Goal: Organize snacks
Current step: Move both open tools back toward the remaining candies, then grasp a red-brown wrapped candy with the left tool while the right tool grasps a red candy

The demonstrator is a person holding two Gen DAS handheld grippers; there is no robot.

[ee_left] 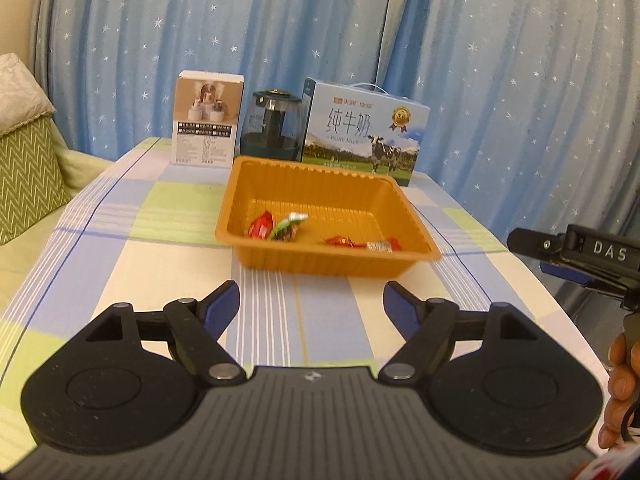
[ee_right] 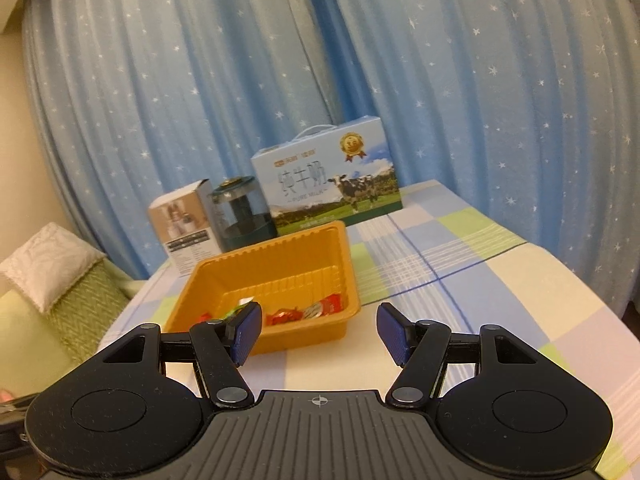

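An orange plastic tray [ee_left: 404, 254] [ee_right: 200, 280] sits on the checked tablecloth and holds several wrapped candies. Among them are a red one [ee_left: 260, 226], a green one [ee_left: 286, 227], a small red one [ee_left: 340, 241] [ee_right: 285, 315] and a red-and-white one [ee_left: 383, 245] [ee_right: 326, 305]. My left gripper [ee_left: 312, 306] stands open short of the tray's near wall, nothing between its blue pads. My right gripper [ee_right: 319, 330] is open too, near the tray's front right corner, with nothing in it. Its body [ee_left: 576, 256] shows at the right edge of the left wrist view.
Behind the tray stand a white product box [ee_left: 206, 120] [ee_right: 182, 226], a dark glass jar [ee_left: 274, 126] [ee_right: 240, 214] and a blue milk carton [ee_left: 364, 132] [ee_right: 326, 178]. Blue starred curtains hang behind. A green cushioned seat [ee_left: 28, 168] [ee_right: 52, 276] is left of the table. A hand [ee_left: 622, 392] shows at lower right.
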